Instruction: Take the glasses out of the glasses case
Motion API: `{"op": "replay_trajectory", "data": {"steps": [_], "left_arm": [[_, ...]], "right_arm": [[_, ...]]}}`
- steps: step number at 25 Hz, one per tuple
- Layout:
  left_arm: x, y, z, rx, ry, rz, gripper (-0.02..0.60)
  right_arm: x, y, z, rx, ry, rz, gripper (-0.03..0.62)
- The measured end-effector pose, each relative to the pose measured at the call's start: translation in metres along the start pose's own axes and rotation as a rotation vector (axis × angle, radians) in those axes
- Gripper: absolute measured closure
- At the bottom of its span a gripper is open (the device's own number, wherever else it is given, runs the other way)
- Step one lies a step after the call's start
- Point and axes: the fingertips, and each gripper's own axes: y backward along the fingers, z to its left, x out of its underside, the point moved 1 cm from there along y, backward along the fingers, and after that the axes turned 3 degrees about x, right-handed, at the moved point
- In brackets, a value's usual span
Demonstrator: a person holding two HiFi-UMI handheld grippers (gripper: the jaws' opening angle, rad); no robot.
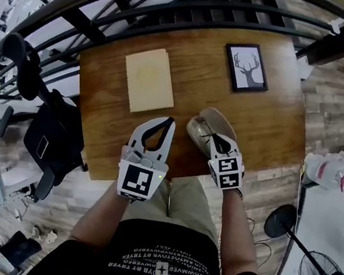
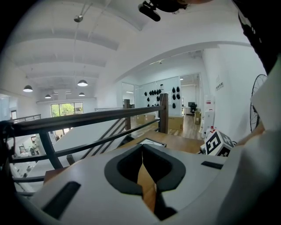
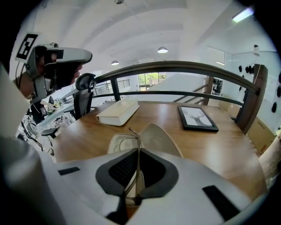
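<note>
Mostly hidden: glasses (image 3: 138,147) show only as a thin metal line, edge-on, running up between the right gripper's (image 1: 216,144) pads. A bit of wire rim curves off to the left of it; lenses can't be made out. Lower end of the frame is cut off behind the gripper's white body. Head view: the same gripper covers the near end of the glasses case (image 1: 216,122), and the glasses are just a dark sliver there. Can't tell whether the frame is clear of the case or touching it.

Right gripper's pads are clamped on the glasses' thin frame, over the open case.

Case: beige clamshell, open, lid laid back flat on the wooden table (image 1: 271,123), near the front edge. Inside looks pale; contents under the jaws not readable.

Left gripper (image 1: 170,123) is off to the left of the case, apart from it, tips pressed together with nothing between, only table wood showing through the loop. Its own view is mostly its white body; case not seen there, only the right gripper's marker cube (image 2: 217,143) at the edge.

Cream book (image 1: 149,79) and deer picture frame (image 1: 246,68) lie farther back on the table.
</note>
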Motion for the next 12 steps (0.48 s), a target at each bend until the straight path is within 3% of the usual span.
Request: {"op": "replay_trajectory", "data": {"steps": [8, 12], "left_arm": [[-0.024, 0.013, -0.007, 0.019, -0.024, -0.018, 0.552], [-0.035, 0.021, -0.006, 0.033, 0.033, -0.044, 0.552]], "right_arm": [[-0.019, 0.035, -0.005, 0.035, -0.031, -0.067, 0.566], [-0.028, 0.055, -0.002, 0.054, -0.043, -0.099, 0.566]]}}
